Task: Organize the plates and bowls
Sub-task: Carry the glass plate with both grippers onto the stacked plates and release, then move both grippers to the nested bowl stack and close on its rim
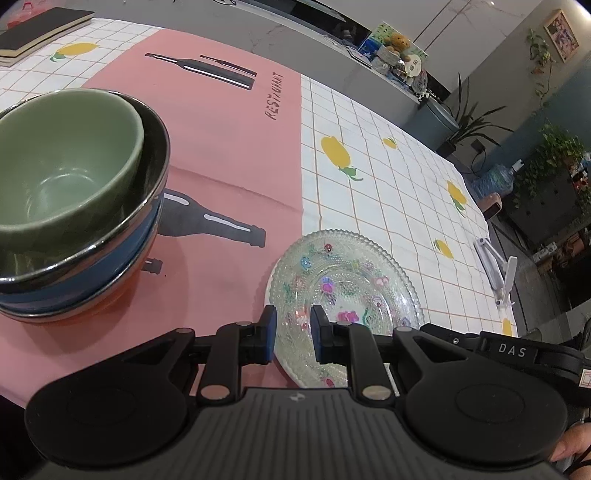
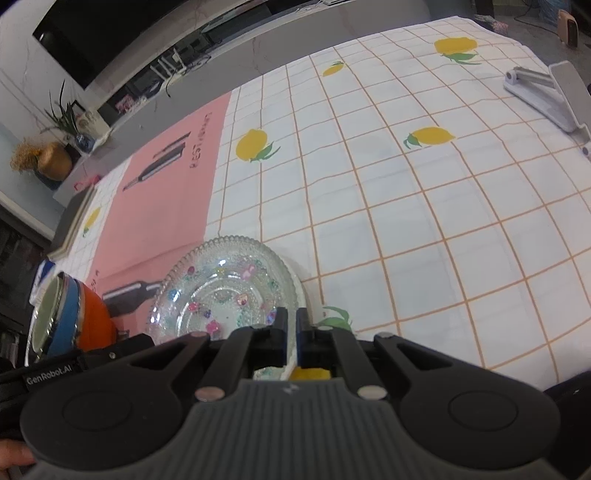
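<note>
**On the table: glass plate pinched at its rim, bowls stacked beside**

On the table point(image 2: 406, 221), under a checked cloth with lemons and a pink mat, lay a clear glass plate point(image 1: 347, 284) with coloured flower decoration. It sat partly on the pink mat, partly on the checked cloth.

Right tool point(image 2: 291, 332): jaws closed on the plate's near rim, the rim edge showing in the narrow slit between the pads.

Left tool point(image 1: 292, 334): jaws slightly apart, positioned over the plate's near edge; nothing pressed between the pads that could be seen.

Left of the plate, apart from it, stood a stack of bowls point(image 1: 85, 229): green bowl point(image 1: 70, 166) on top, nested in a metal-rimmed one, then blue, then orange at the bottom.

A white folding stand point(image 2: 546, 96) lay near the far table edge. A dark notebook point(image 1: 40, 29) rested at the far corner.
</note>
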### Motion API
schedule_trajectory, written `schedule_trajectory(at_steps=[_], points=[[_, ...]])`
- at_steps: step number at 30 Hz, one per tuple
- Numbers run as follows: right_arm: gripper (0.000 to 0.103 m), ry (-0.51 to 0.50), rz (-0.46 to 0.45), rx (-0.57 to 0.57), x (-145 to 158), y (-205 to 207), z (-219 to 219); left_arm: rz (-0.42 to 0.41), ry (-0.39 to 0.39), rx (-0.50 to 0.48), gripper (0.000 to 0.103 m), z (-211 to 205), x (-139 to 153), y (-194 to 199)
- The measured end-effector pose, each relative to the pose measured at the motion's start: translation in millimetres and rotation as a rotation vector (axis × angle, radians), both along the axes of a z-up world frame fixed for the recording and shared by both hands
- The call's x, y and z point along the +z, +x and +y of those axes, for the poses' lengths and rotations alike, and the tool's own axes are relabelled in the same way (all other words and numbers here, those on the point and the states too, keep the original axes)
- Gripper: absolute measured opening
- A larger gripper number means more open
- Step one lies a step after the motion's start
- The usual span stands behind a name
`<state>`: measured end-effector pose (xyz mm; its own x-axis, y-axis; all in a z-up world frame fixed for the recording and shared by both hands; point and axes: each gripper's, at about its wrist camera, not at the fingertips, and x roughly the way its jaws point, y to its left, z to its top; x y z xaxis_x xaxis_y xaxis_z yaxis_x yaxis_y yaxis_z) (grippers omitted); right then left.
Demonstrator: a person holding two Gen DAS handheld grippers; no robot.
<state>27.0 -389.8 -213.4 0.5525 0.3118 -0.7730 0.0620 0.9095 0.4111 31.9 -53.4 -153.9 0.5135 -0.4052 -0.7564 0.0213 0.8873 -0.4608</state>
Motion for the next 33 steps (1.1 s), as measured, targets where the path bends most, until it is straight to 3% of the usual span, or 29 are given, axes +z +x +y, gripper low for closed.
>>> schedule_trajectory(at_steps=[7,8,10,14,16,20,28,30,33], points=[[0.008,-0.036,-0.015,-0.003,7,-2,1,-0.027,0.012,-0.027,0.022,-1,9,-5],[0.011,-0.050,-0.019,0.002,11,-3,2,-0.033,0.007,-0.034,0.025,-1,13,-8],[0.030,-0.057,-0.029,0.017,19,-5,5,-0.048,0.005,-0.047,0.029,0,23,-12],[0.040,-0.096,-0.061,0.041,39,-10,16,-0.118,0.006,-0.089,0.033,2,51,-23],[0.050,-0.129,-0.083,0.054,50,-12,24,-0.164,0.003,-0.111,0.033,5,67,-29],[0.050,-0.132,-0.151,0.082,72,-17,42,-0.226,0.023,-0.125,0.039,16,95,-38],[0.053,-0.114,-0.226,0.104,104,-11,90,-0.291,0.079,0.016,0.039,74,131,-43],[0.053,-0.070,-0.218,0.136,107,-6,104,-0.286,0.089,0.074,0.042,96,133,-42],[0.059,0.008,-0.181,0.181,108,2,126,-0.253,0.077,0.177,0.058,129,131,-40]])
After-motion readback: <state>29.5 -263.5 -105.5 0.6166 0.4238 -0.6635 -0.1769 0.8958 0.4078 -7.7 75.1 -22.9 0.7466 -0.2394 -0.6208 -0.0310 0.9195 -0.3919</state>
